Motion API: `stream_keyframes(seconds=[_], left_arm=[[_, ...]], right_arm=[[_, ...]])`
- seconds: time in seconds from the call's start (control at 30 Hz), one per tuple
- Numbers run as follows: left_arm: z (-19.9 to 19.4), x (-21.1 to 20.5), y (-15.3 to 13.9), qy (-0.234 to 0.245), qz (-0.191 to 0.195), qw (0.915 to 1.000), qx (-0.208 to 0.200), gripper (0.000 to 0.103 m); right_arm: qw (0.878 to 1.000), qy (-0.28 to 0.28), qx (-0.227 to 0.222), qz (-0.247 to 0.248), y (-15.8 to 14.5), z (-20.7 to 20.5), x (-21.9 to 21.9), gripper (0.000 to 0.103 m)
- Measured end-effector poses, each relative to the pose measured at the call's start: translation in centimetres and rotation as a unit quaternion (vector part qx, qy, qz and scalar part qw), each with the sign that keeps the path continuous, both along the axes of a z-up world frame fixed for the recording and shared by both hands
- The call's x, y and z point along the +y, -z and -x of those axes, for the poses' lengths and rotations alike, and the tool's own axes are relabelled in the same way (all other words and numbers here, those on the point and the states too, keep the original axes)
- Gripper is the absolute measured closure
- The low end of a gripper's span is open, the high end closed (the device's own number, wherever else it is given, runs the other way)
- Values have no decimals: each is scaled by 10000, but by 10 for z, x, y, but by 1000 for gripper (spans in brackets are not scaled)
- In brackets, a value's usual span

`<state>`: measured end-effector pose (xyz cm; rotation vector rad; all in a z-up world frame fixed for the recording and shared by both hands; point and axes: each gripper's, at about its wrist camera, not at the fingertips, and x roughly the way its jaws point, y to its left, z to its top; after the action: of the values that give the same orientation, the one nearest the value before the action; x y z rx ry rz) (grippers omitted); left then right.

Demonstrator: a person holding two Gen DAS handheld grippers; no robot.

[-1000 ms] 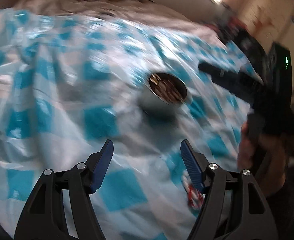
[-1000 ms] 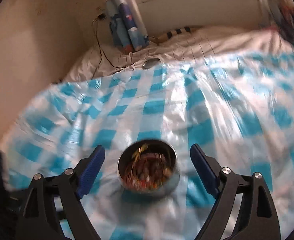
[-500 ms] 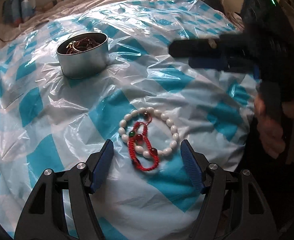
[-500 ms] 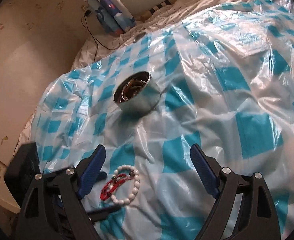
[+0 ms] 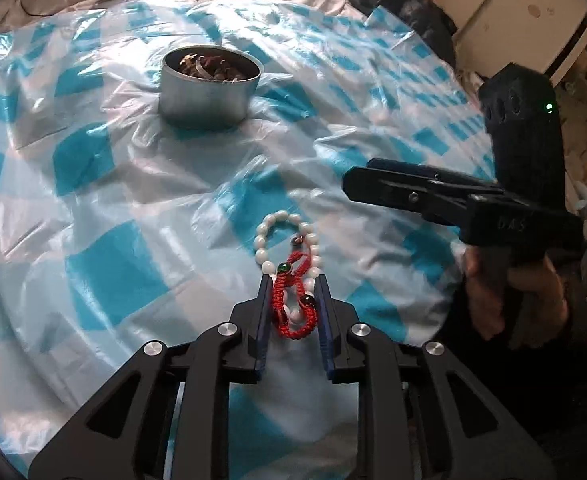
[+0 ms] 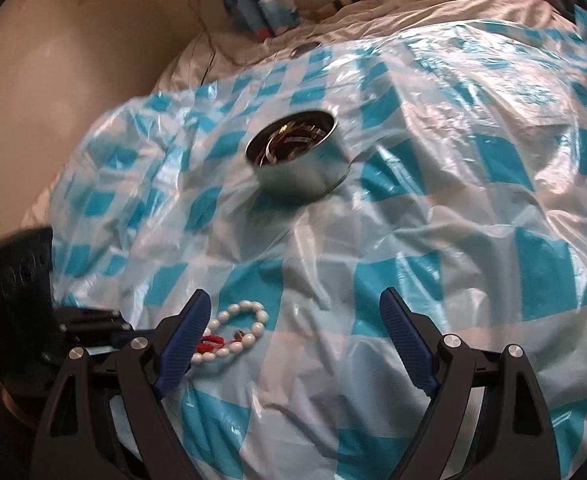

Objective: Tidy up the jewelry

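Left gripper (image 5: 292,292) low over the blue-and-white checked plastic sheet (image 5: 105,184), jaws closing around the near end of two bracelets lying together. Red cord bracelet (image 5: 293,300) squeezed between the blue pads (image 5: 262,320), its green bead just past the tips and a dark bead near the right-hand pad. White bead bracelet (image 5: 285,236) looped out ahead of the tips, flat on the sheet, its near end also between the pads. Whether the pads press fully on the cord: hard to tell, though both seem to touch it.

Right gripper (image 6: 293,324) spread wide, nothing between its fingers; in its own view, the bracelets just beside its left finger, partly hidden behind it. Seen from the left camera, off to the right, held in a hand (image 5: 513,292).

Round metal tin (image 5: 211,80) farther back on the sheet, well apart from both bracelets, upright, with tangled jewelry inside.
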<state>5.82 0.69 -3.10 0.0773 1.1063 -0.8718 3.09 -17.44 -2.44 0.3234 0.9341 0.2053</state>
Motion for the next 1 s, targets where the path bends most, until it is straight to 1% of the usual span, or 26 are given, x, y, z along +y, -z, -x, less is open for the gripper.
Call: stream_keyframes(seconds=[0.17,0.2,0.23,0.27,0.33,0.4,0.43,0.47,0.5,0.53,0.6,0.63,0.67,0.7,0.73,0.83,0.9,0.93,1.0], left_arm=[[-5,14,1,-24,144,9995,282,83],[-6,15,1,-45,123,9996,249,83],[-5,17,-1,-129,41,9999,94,83],[-6,19,-3,-175,25,9998,43,83],[-8,24,-6,-310,108,9995,-13,85],[-10,24,-10,-326,197,9993,-52,85],[-10,24,-11,-343,220,9991,-90,83],[-10,21,-11,-302,249,9992,-78,78],[-9,18,-10,-242,231,9994,-83,67],[-8,15,-9,-224,177,9995,-138,60],[-5,5,-2,-136,-53,9997,-213,60],[-5,3,0,-129,-137,9996,-231,62],[-4,5,1,-136,-189,9994,-240,70],[-5,5,2,-143,-248,9993,-232,89],[-6,8,2,-176,-251,9994,-186,94],[-11,20,-4,-368,-125,9990,-204,97],[-15,29,-9,-611,-66,9977,-272,97],[-19,37,-13,-806,-12,9962,-329,97],[-25,48,-17,-1057,35,9937,-376,97]], right_arm=[[9992,-133,21,378,6,2,12,20],[9989,-166,30,442,7,2,15,20],[9986,-197,34,487,8,1,17,20],[9981,-250,22,566,8,2,21,20],[9965,-394,-18,732,8,3,30,20],[9940,-528,-75,956,8,5,39,20],[9929,-559,-90,1047,8,6,42,20],[9924,-573,-86,1089,9,6,43,20],[9920,-589,-69,1114,10,6,44,20],[9917,-602,-47,1135,12,5,44,20],[9913,-608,-32,1164,13,5,45,20],[9913,-609,-15,1166,13,5,45,20],[9912,-608,20,1176,15,4,44,20],[9909,-608,58,1196,16,3,45,20],[9903,-614,111,1239,18,2,45,20],[9874,-650,176,1431,23,1,50,19],[9855,-679,175,1548,25,1,54,19],[9846,-687,172,1597,25,1,55,19],[9846,-680,141,1606,24,2,55,19]])
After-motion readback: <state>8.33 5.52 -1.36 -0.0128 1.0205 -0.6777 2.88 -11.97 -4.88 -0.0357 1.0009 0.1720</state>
